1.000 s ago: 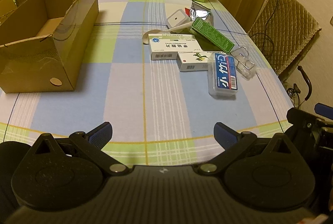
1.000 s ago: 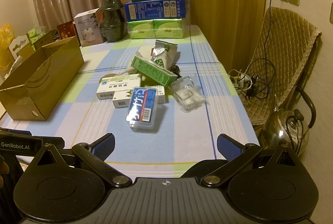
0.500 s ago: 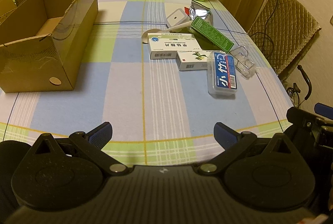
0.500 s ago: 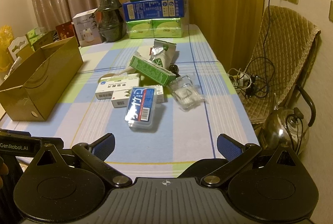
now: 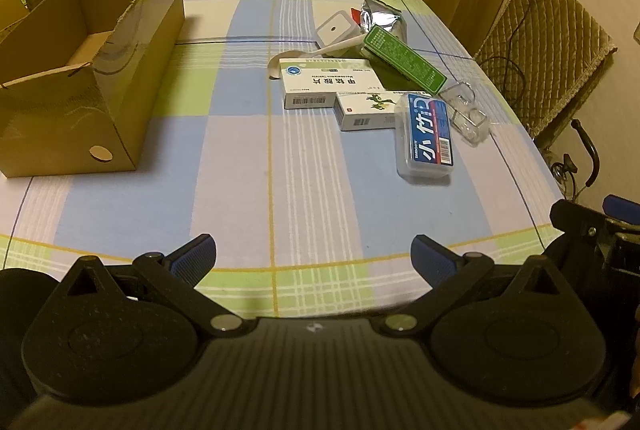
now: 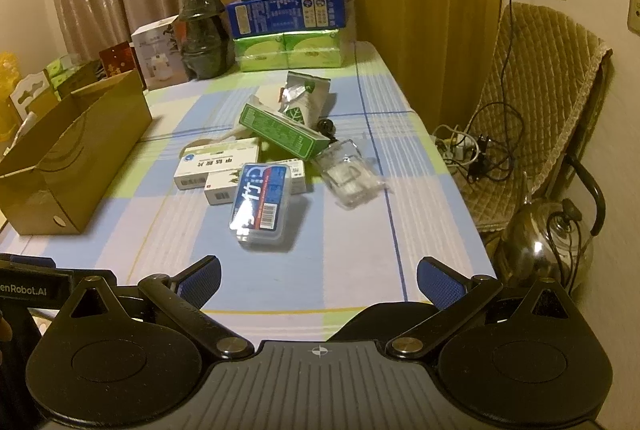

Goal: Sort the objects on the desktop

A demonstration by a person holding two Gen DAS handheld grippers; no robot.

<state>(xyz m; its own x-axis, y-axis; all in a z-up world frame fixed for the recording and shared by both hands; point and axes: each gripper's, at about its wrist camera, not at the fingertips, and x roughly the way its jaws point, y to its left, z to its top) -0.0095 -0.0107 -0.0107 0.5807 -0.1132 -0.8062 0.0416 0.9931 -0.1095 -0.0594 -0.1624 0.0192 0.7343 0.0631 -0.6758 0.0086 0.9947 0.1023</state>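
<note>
Both the left gripper [image 5: 313,257] and the right gripper [image 6: 318,280] have fingers wide apart and empty; ahead of them the brown cardboard box [image 5: 86,78] looks empty, so sorting seems not begun.

A blue-labelled clear case [image 5: 425,134] lay flat, overlapping a white carton [image 5: 366,109]. An open cardboard box [image 5: 86,70] stood left, well apart.

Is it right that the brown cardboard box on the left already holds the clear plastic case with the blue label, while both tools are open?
Not quite. The clear plastic case with the blue label lies on the checked tablecloth, outside the brown cardboard box; the left wrist view shows it. Both tools are open.
</note>
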